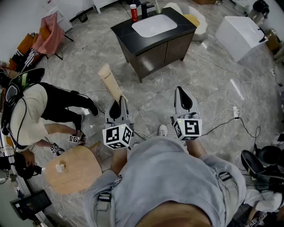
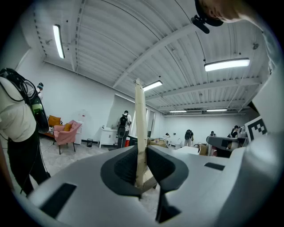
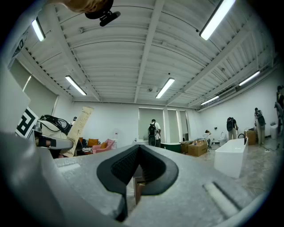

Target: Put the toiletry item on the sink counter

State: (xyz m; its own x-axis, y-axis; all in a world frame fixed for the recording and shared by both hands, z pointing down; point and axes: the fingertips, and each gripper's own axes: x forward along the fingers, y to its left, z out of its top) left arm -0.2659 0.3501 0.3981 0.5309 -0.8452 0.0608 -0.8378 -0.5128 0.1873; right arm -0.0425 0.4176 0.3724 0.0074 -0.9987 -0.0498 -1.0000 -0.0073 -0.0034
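Well, my left gripper (image 1: pixel 118 106) clenched the toothpaste box (image 1: pixel 109 80); my right gripper (image 1: pixel 183 96) was shut, empty. I judged it best carried upright to the sink surface (image 1: pixel 126 32) far ahead.

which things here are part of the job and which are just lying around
Part of the job:
- long beige toiletry box, clamped in the left gripper
- sink counter, ahead across the floor

Just lying about:
- red bottle on the counter
- round wooden stool
- pink chair
- white tub
- floor cables
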